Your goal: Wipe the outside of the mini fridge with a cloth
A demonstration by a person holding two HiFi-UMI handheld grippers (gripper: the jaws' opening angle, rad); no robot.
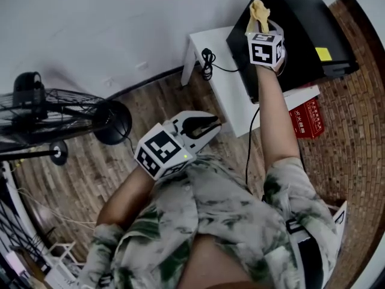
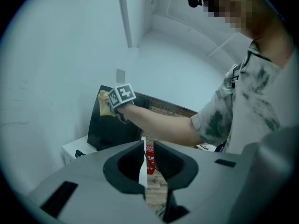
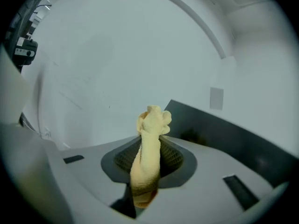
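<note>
White wall point(image 1: 90, 23) and wood-patterned floor point(image 1: 150, 101) frame a low white table point(image 1: 231, 101), on which the black mini fridge point(image 1: 301, 29) stands. A black fan point(image 1: 60, 116) stands off to the left on the floor. The right gripper point(image 1: 261, 27) reaches out to the fridge's upper corner by the wall, its jaws clamped on a bunched yellow cloth point(image 1: 258, 14). The left gripper point(image 1: 204, 127) hangs back near the person's shirt, jaws only narrowly apart with nothing between them. A red box point(image 1: 307, 118) lies beside the table.
</note>
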